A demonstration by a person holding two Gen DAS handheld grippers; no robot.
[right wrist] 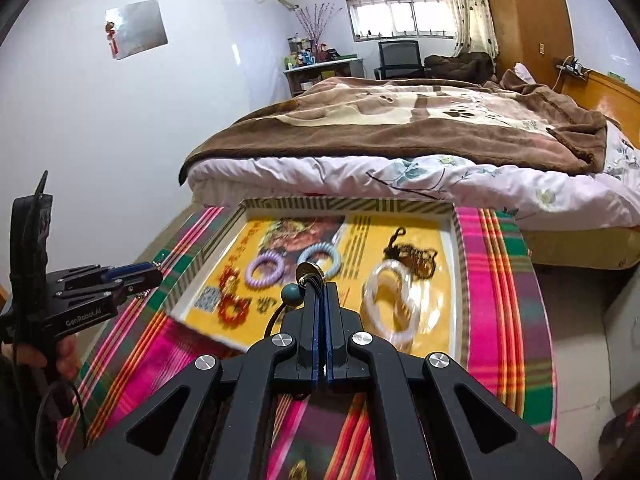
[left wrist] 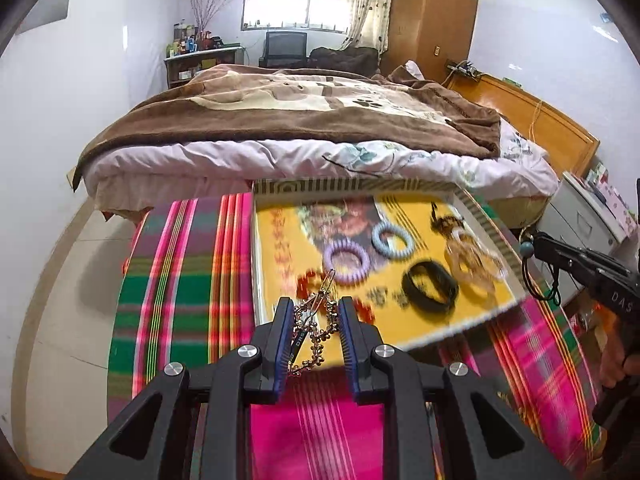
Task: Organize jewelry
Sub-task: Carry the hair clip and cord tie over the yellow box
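Left wrist view
Left gripper (left wrist: 314, 320): your jaws stand part open with a beaded chain (left wrist: 316, 332) draped between the pads; whether the pads pinch it or it only hangs there, you cannot tell.
Position: the chain hangs over the near edge of the tray (left wrist: 352, 188), above the striped cloth (left wrist: 180, 280).
Tray contents: a purple ring (left wrist: 347, 261), a blue ring (left wrist: 392, 241), a black bangle (left wrist: 430, 286), clear bangles (left wrist: 474, 260), a red bracelet (left wrist: 310, 282) and a dark piece (left wrist: 442, 220) at the back.
Right gripper (left wrist: 538, 242): it enters at the right edge with a teal bead (left wrist: 527, 247) and dark cords dangling from its tip.

Right wrist view
Right gripper (right wrist: 320, 292): your jaws are closed tight on a corded pendant (right wrist: 310, 272), its metal disc poking out at the tips and the teal bead just left of them.
Position: you hold it over the tray's middle, near the blue ring.
Left gripper: seen at the left edge, beside the tray's near left corner.

Step in hand
Stage: both pieces look carried to the tray, neither yet laid down; most jewelry already lies inside.
Next move: lower each piece onto bare yellow floor clear of the rings, then open; let the chain settle without snagging the red bracelet.
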